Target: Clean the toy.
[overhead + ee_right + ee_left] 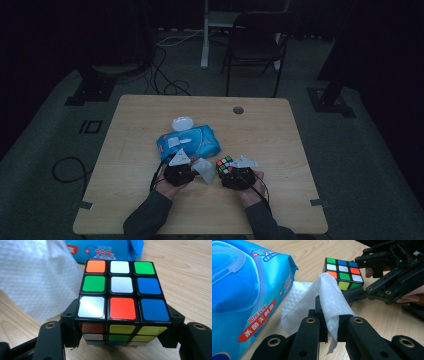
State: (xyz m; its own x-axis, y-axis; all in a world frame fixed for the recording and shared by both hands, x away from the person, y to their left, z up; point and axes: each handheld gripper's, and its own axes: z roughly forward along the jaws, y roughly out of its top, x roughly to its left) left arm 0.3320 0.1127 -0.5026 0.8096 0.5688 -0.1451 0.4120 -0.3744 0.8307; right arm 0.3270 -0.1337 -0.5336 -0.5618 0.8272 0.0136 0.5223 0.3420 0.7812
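Wiping a puzzle cube near the desk's front edge

The left gripper (329, 327) is pinching a white wipe (312, 300); the right gripper (122, 340) is clamping the cube (121, 297) beside it, the blue wipe pack (189, 141) lying mid-desk (270, 130) behind them.

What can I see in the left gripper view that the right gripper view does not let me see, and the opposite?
Left gripper view: the left gripper pinching the white wipe, and the right gripper clamped on the cube's sides. Right gripper view: the cube close up, with its top face and lower front stickers readable. Both: wipe, cube, blue wipes pack and wooden table.
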